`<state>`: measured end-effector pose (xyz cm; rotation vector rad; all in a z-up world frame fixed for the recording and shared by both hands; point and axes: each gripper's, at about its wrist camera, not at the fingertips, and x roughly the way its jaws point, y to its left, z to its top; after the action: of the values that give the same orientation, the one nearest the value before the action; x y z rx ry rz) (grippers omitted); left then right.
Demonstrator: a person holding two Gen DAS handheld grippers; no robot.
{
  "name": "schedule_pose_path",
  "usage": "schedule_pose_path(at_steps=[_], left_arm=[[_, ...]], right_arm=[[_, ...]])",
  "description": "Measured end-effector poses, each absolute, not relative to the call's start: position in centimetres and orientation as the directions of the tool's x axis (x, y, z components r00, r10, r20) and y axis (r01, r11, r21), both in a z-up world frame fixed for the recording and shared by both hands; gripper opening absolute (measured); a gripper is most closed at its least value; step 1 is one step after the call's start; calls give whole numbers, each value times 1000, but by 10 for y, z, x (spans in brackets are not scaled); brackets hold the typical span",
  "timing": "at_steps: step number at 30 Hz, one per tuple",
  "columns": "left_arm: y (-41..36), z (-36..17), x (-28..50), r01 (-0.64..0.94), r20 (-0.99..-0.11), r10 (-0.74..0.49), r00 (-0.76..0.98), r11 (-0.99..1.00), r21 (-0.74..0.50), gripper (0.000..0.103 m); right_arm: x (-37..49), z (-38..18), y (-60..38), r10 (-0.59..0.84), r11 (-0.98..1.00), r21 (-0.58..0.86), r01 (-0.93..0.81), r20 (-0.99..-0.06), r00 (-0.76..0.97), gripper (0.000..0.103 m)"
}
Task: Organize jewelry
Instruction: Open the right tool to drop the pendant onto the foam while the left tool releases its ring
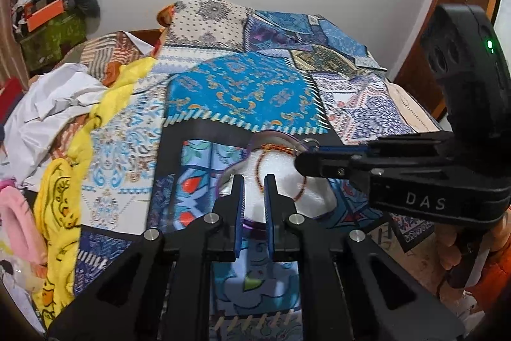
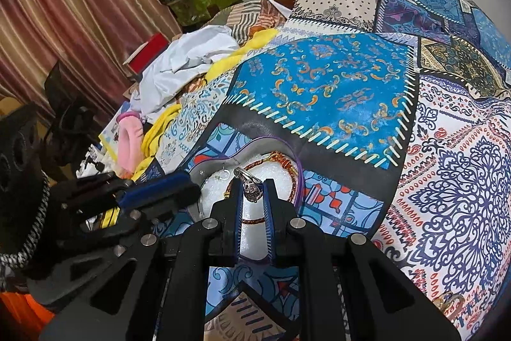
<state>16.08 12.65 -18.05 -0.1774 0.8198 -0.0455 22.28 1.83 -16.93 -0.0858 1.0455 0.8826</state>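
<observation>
The right tool gripped a ring directly above the box on the bed, while the left tool, nearly closed and empty, hovered over the box's near edge.

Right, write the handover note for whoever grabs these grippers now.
Right gripper: shut on a silver ring, held over the heart-shaped box with the purple rim and white foam inside.
Left gripper: fingers nearly together, nothing between them, hovering at the near edge of the box.
In the box already: a red-and-gold braided bracelet and a small silver ring on the foam.
A gold ring lies out on the patchwork bedspread, to the right of the box.
Left to do: set the held ring down in the box, then probably fetch the gold one.
</observation>
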Motion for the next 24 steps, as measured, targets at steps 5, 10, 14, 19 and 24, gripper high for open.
schedule_pose_path(at_steps=[5,10,14,19,24], left_arm=[[136,-179,157,-62,-726,-86,682,983,-175,15],[140,-179,152,-78,-724,-74,685,982,-174,22],[142,-178,149,-87,-724,-66,686,981,-171,25],[142,-173,144,-96,-723,-54,689,982,-165,25],[138,-166,140,-95,-718,-43,695,984,-152,25]], right_arm=[[222,-173,22,580,663,322,-676,-792,190,11],[221,-177,25,560,664,309,-681,-809,179,17],[217,-175,28,541,667,279,-691,-819,191,18],[211,-169,26,534,669,251,-700,-817,217,18],[203,-155,17,535,676,218,-704,-802,265,18]])
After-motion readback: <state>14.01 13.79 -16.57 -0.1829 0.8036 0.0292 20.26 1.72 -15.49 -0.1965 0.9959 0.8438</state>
